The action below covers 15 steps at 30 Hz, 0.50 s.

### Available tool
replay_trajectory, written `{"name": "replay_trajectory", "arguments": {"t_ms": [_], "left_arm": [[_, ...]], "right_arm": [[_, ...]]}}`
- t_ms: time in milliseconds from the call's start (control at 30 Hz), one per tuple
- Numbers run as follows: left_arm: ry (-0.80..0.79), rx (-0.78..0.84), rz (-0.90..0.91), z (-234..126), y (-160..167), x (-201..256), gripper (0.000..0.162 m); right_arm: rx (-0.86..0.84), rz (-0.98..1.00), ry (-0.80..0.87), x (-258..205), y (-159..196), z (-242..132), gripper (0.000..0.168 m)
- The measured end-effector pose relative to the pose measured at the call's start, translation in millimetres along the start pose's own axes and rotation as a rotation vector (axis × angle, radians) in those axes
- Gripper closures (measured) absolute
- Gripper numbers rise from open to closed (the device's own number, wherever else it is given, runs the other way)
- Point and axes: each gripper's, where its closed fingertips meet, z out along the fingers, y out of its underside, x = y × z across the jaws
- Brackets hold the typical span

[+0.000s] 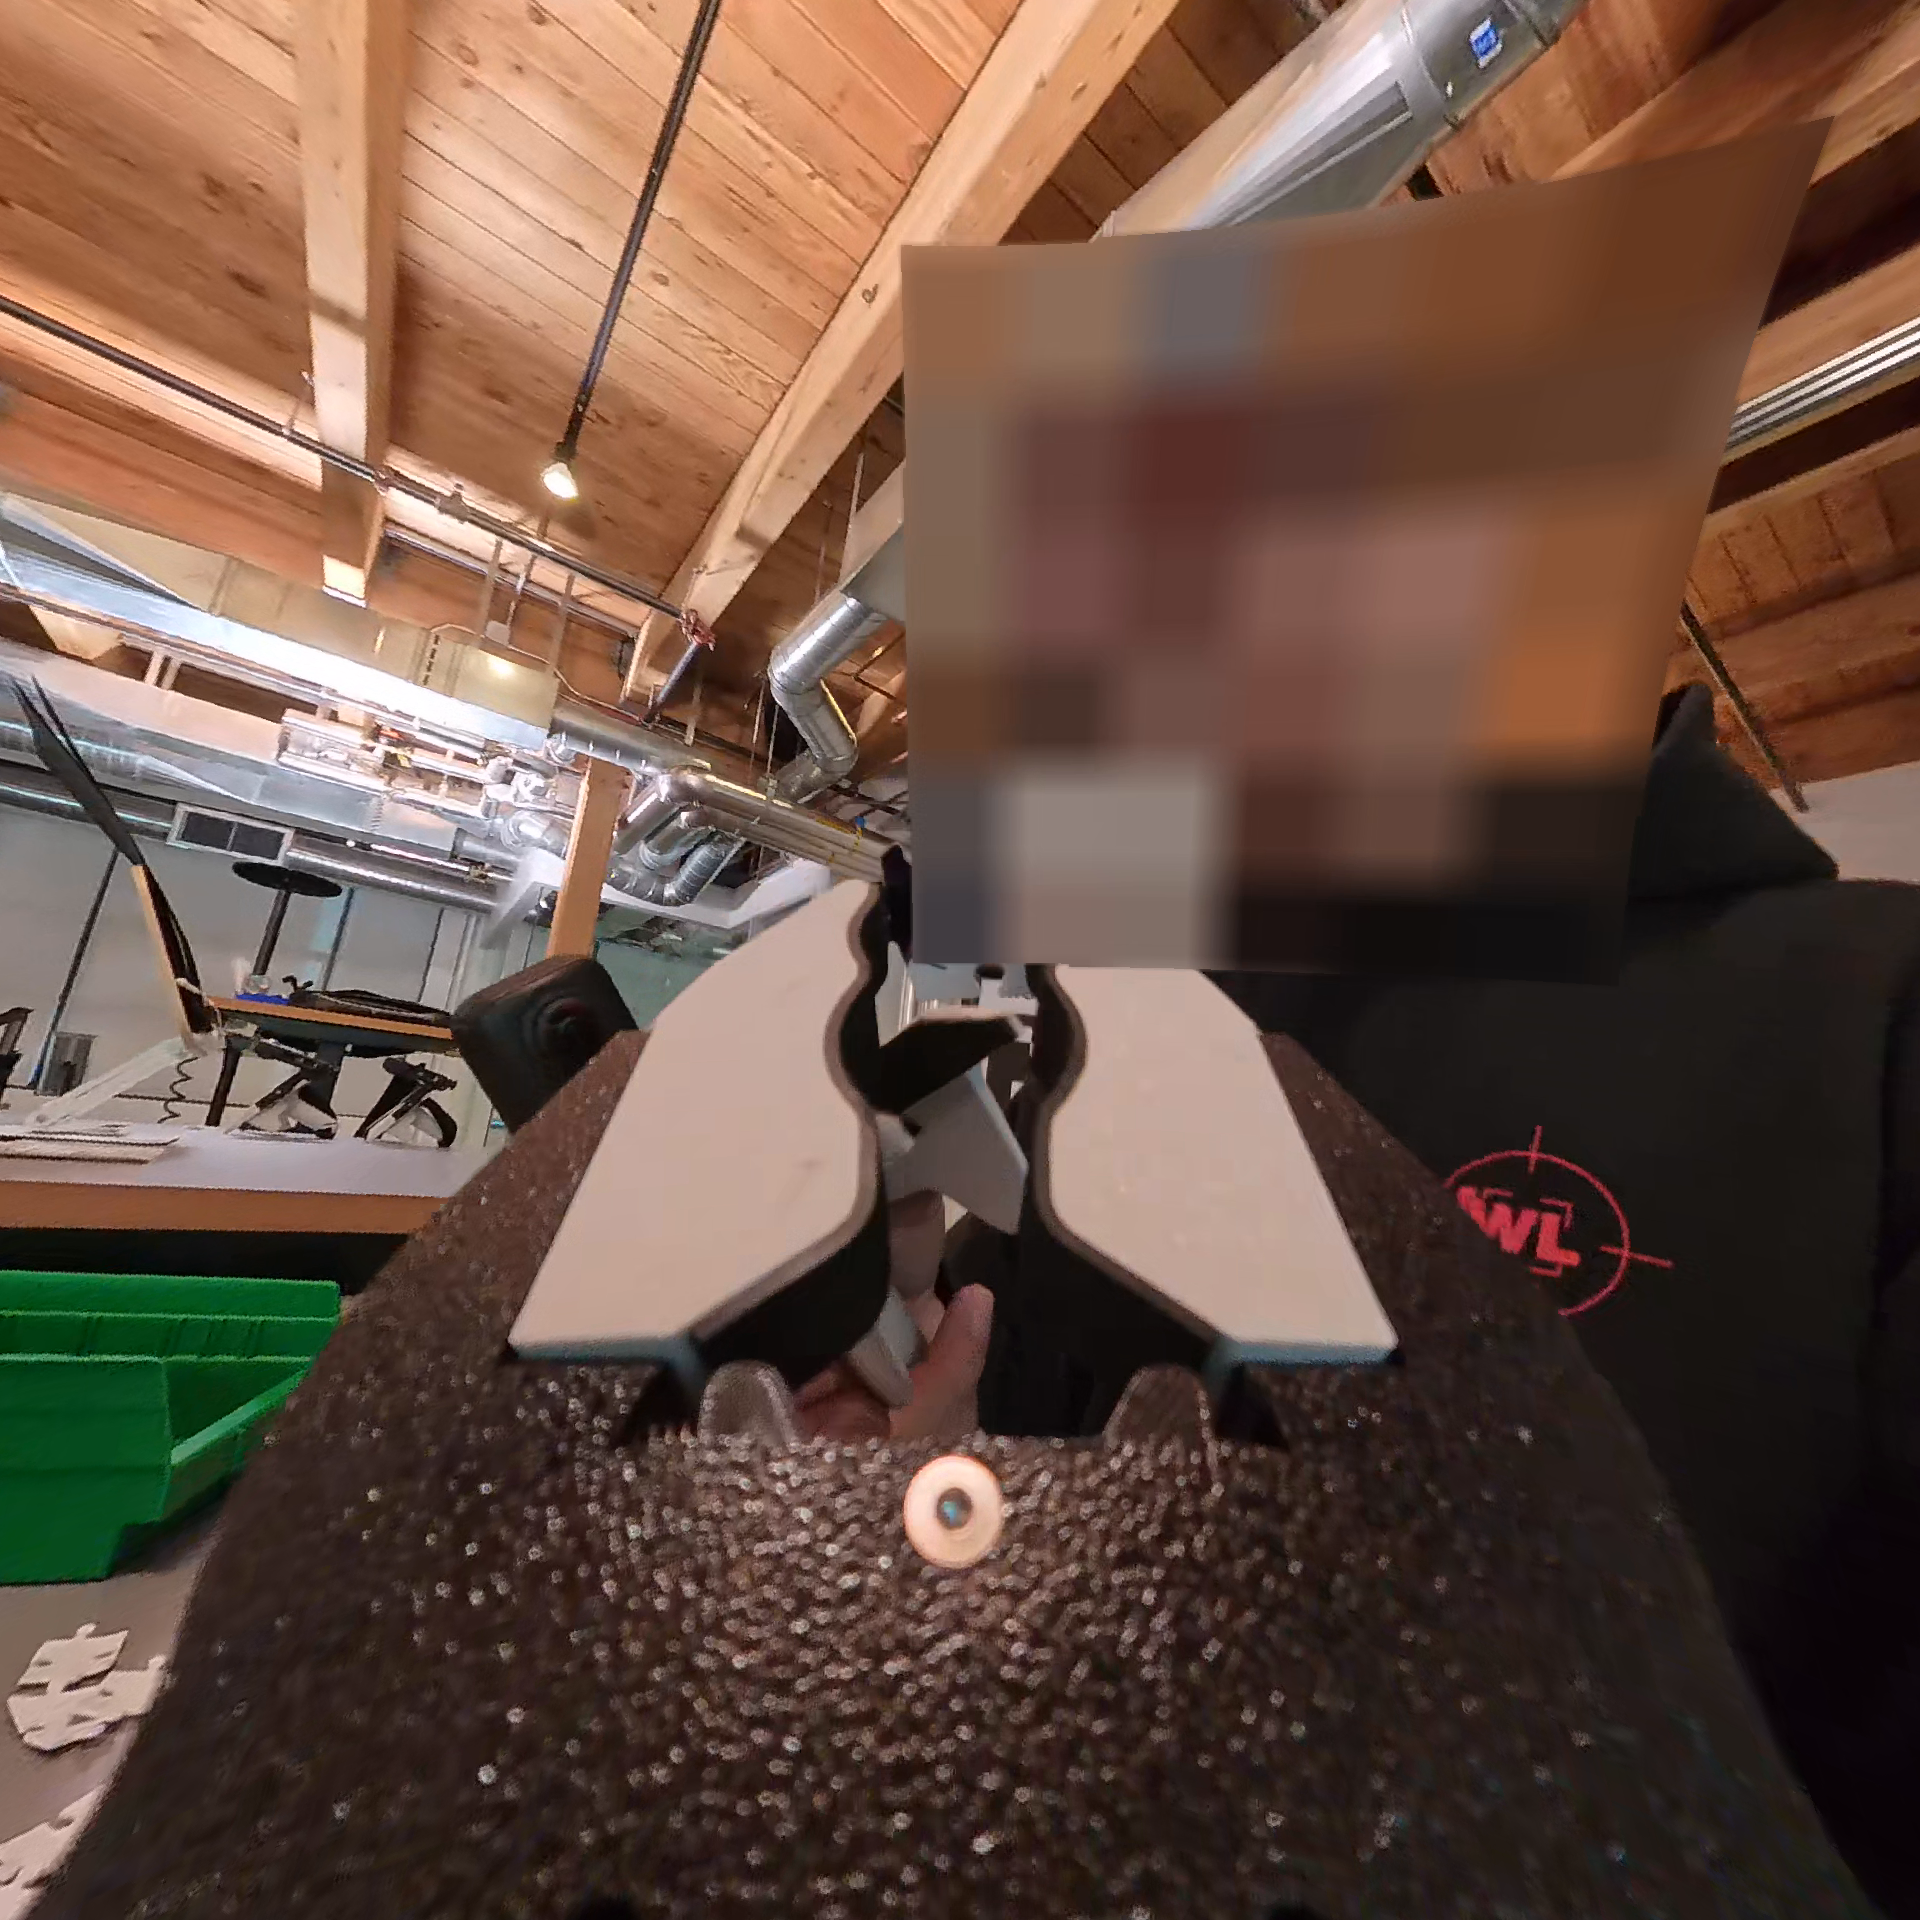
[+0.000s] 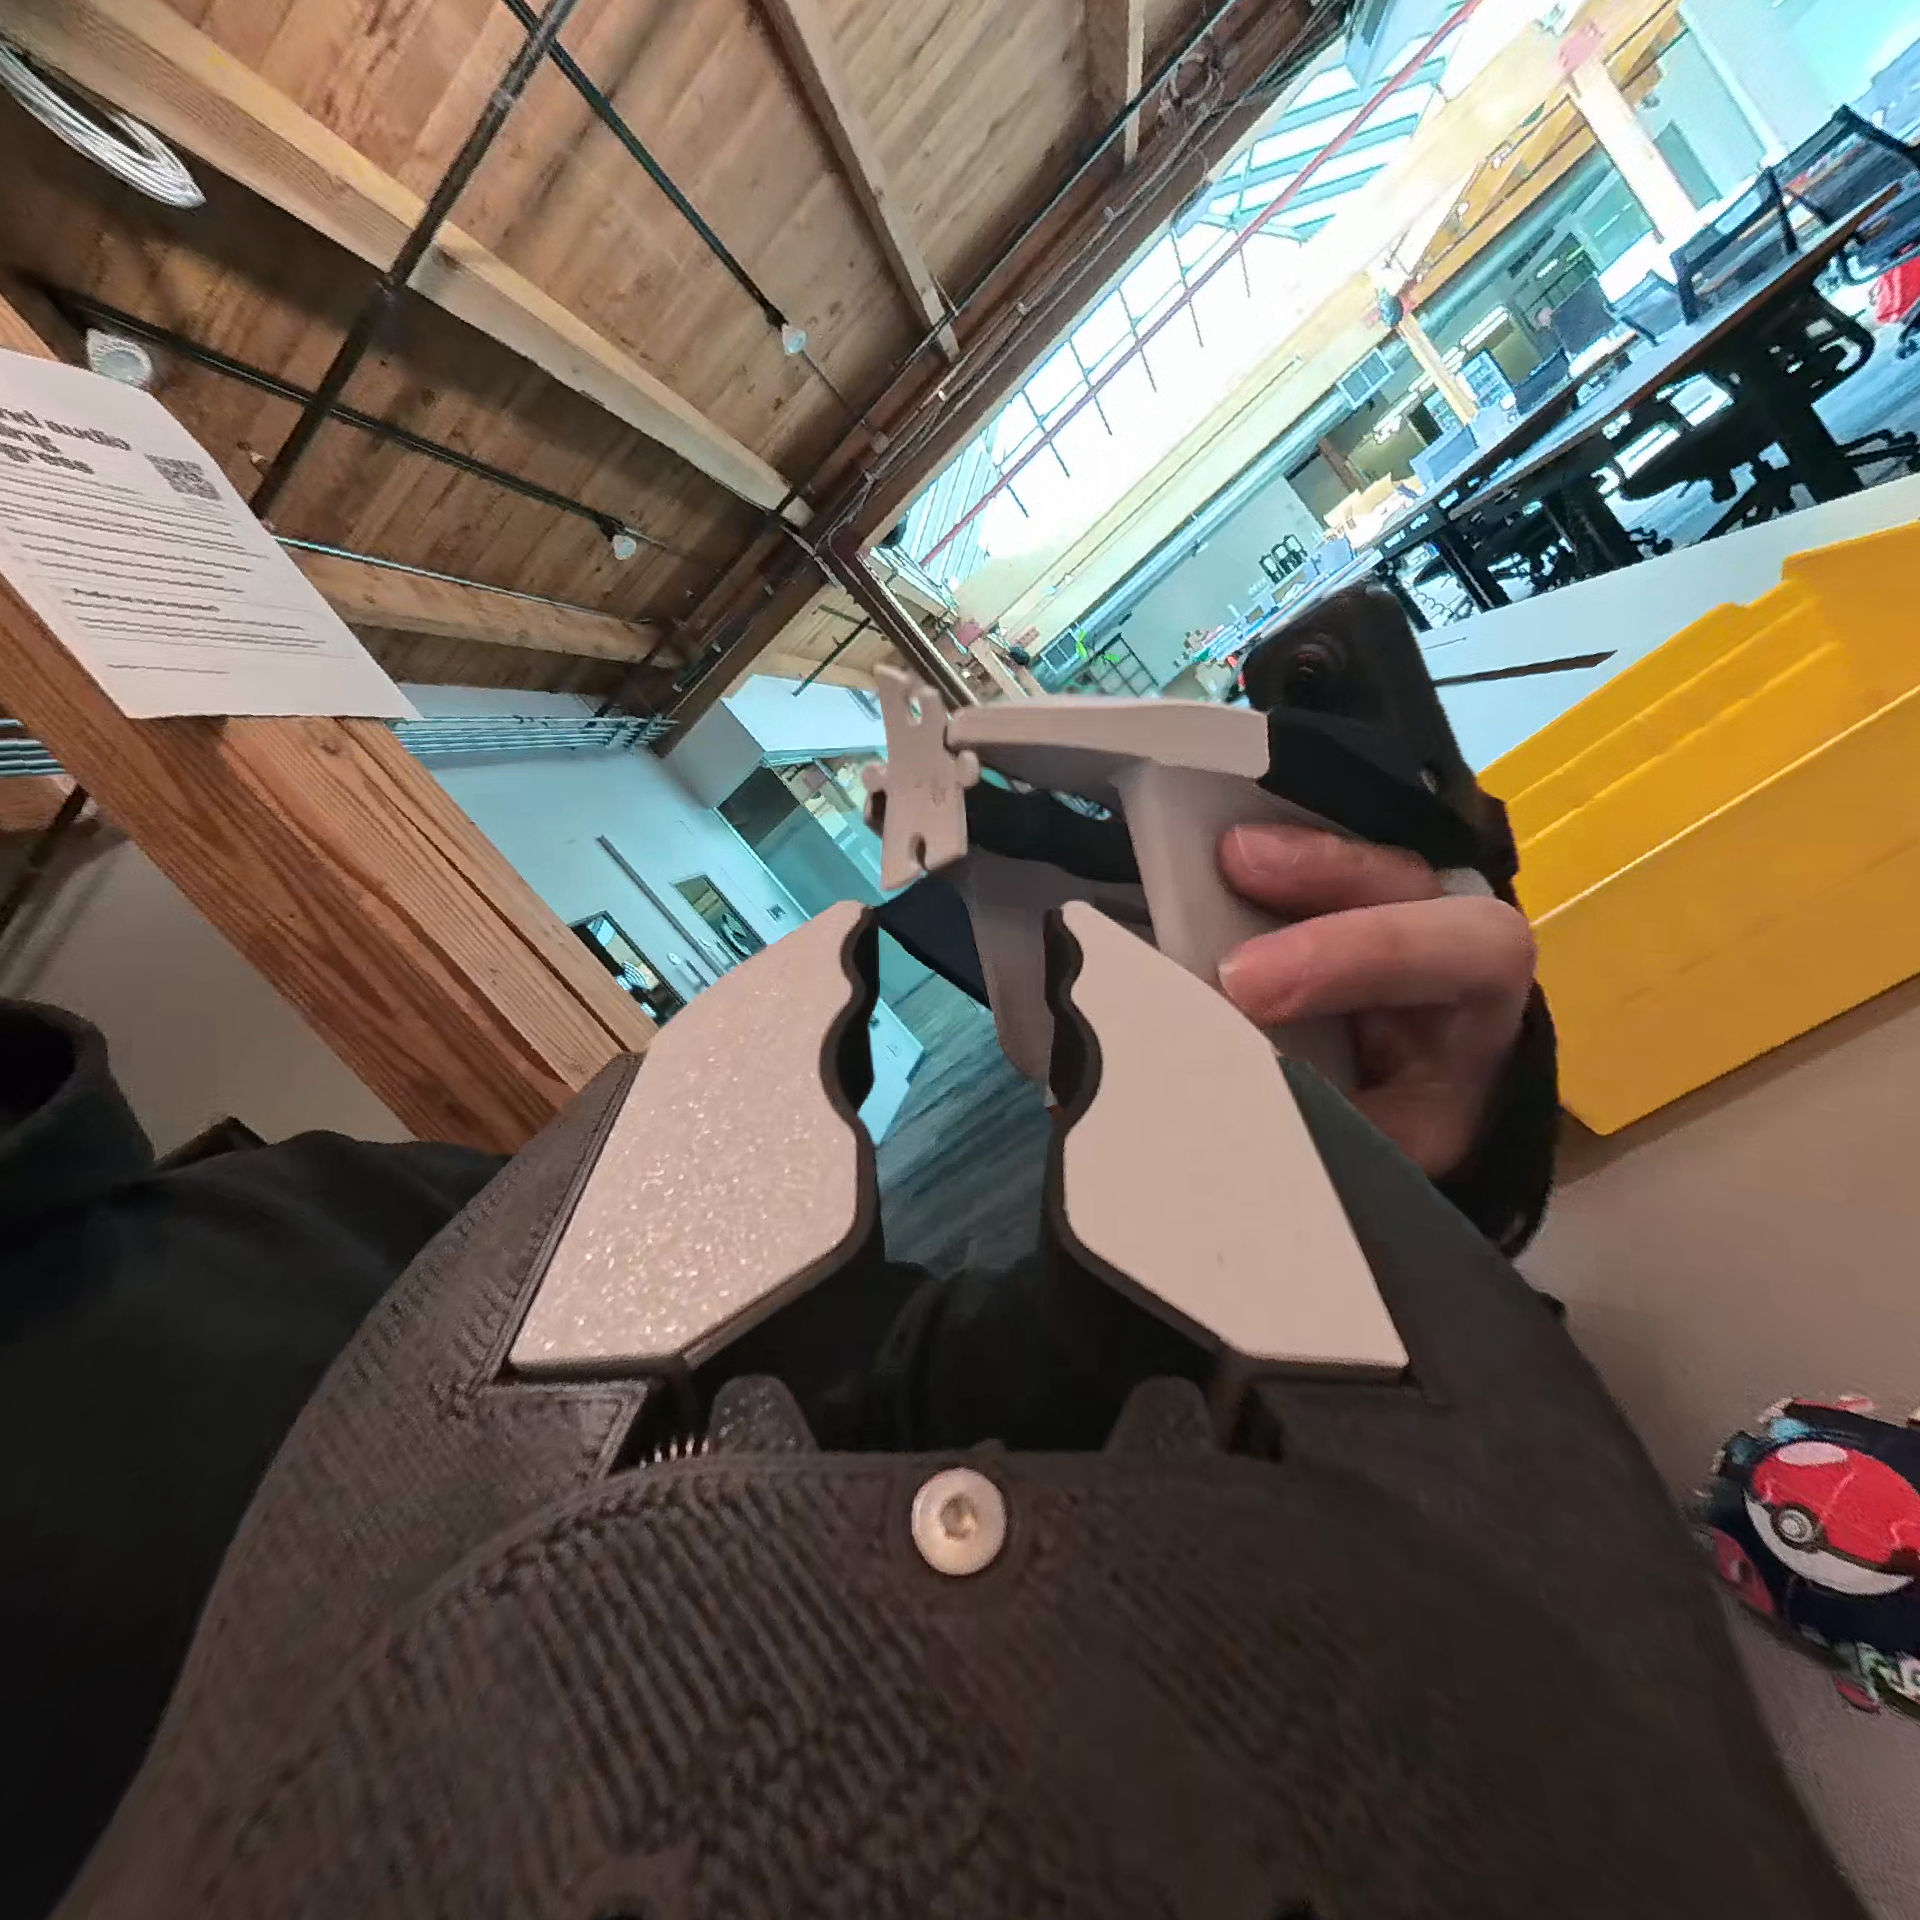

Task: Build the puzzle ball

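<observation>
Both grippers are raised off the table and point upward. In the right wrist view my left gripper (image 2: pixel 951 743), held by a hand (image 2: pixel 1382 977), has a small grey puzzle piece (image 2: pixel 920 790) at its fingertips, held in the air. In its own view the left gripper (image 1: pixel 961 945) points at the person, and the piece is hard to make out between the tips. My right gripper (image 2: pixel 966 914) is open and empty just below that piece; it also shows in the left wrist view (image 1: pixel 956 1122). A joined patch of printed pieces (image 2: pixel 1829 1527), dark with a red and white ball, lies on the table.
A green bin (image 1: pixel 125 1382) and loose grey pieces (image 1: pixel 83 1683) are at the left of the table. A yellow bin (image 2: pixel 1714 810) stands at the right. A wooden post (image 2: pixel 312 883) with a paper sheet is nearby. The person's black hoodie (image 1: pixel 1558 1247) is close ahead. My left and right fingertips are right by each other.
</observation>
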Motion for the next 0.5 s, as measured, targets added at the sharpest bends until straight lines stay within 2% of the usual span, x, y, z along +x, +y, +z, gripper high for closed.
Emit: {"name": "replay_trajectory", "arguments": {"t_ms": [133,200,267,300,333,367,467,500], "left_arm": [[0.008,-0.041,-0.033,8,16,-8,0.139],[0.007,-0.026,-0.035,9,19,-12,0.138],[0.009,-0.019,-0.019,8,20,-13,0.138],[0.013,-0.026,-0.016,7,20,-12,0.138],[0.015,-0.043,-0.013,7,21,-10,0.143],[-0.011,-0.088,-0.003,6,24,-11,0.152],[-0.197,-0.335,0.076,2,41,-27,0.147],[-0.264,-0.424,0.106,0,46,-32,0.145]], "right_arm": [[0.036,0.026,-0.013,-2,-4,-4,0.143],[0.053,0.042,-0.042,-5,-6,-7,0.154],[0.050,0.044,-0.052,-5,-5,-10,0.156],[0.037,0.042,-0.073,-8,-4,-13,0.166],[0.015,0.040,-0.068,-7,-3,-16,0.166],[-0.016,0.022,-0.051,-5,-3,-21,0.166],[-0.138,-0.125,0.080,8,-1,-42,0.166],[-0.225,-0.183,0.163,19,5,-52,0.166]]}}
